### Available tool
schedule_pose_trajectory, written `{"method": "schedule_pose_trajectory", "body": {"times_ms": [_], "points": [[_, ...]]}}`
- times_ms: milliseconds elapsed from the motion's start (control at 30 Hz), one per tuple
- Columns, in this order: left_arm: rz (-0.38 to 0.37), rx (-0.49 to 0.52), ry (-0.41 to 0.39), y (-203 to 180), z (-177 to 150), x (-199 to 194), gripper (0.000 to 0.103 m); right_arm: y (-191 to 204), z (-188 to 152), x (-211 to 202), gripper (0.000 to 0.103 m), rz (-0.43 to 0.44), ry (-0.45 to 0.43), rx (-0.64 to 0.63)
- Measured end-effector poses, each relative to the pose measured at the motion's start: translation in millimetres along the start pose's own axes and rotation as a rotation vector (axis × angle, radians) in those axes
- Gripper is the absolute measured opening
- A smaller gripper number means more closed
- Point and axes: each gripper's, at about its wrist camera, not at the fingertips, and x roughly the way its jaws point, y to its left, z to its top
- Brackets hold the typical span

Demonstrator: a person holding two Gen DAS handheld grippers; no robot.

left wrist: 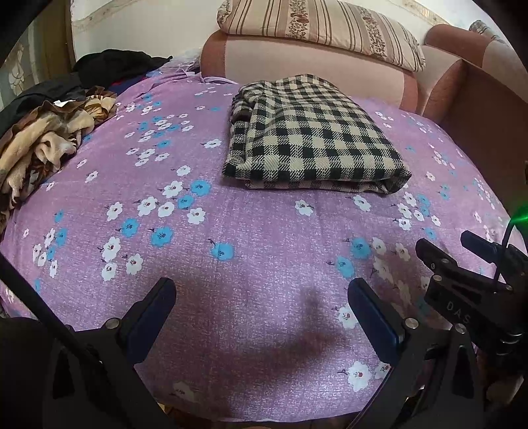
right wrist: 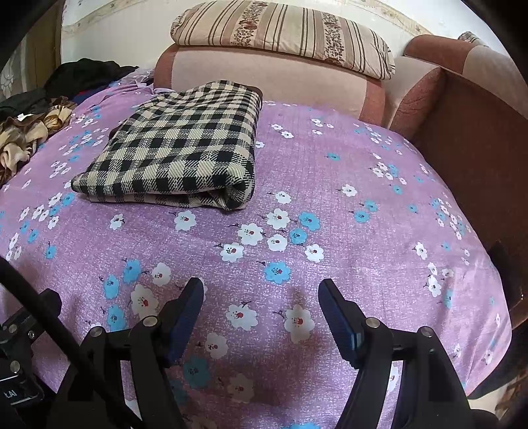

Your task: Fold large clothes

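Checked garment point(left wrist: 313, 135), black-and-cream, lies folded into a thick rectangle on the far half of the bed's purple floral sheet point(left wrist: 264, 313), just before the pink sofa back point(left wrist: 297, 62). Striped pillow point(left wrist: 323, 29) on top of the sofa back.

Left hand-held gripper point(left wrist: 262, 316): jaws spread wide, nothing between them, hovering over bare sheet near the front edge. Right hand-held gripper point(right wrist: 260, 316): likewise released, empty, over bare sheet. Both well apart from the folded piece.

Unfolded heap point(left wrist: 43, 138) of brown/tan fabric and dark clothes sits at the bed's left edge.

Judgement: this garment looks finished; next item probably comes from the heap.

Risks:
- Heap is tangled; a pinch there may lift several pieces at once.
- Dragging a new item across the bed could catch the folded rectangle and open its layers.
- Sheet is soft; low jaws may pinch the sheet instead of clothing.
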Motion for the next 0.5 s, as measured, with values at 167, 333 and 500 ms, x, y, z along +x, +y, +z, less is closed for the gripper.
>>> {"method": "schedule_pose_trajectory", "body": {"times_ms": [167,333,500], "points": [[-0.011,-0.001,-0.003,0.4,-0.2,-1.2,0.103,0.4,0.1,-2.5,0.077,-0.007,-0.011,-0.001],[-0.02,-0.006,-0.002,0.7,-0.5,-0.1,0.103,3.6,0.3,-5.9,0.077,-0.024,-0.03,-0.021],[-0.023,-0.007,-0.003,0.7,-1.1,-0.1,0.103,6.3,0.2,-7.9,0.077,-0.028,-0.038,-0.034]]}}
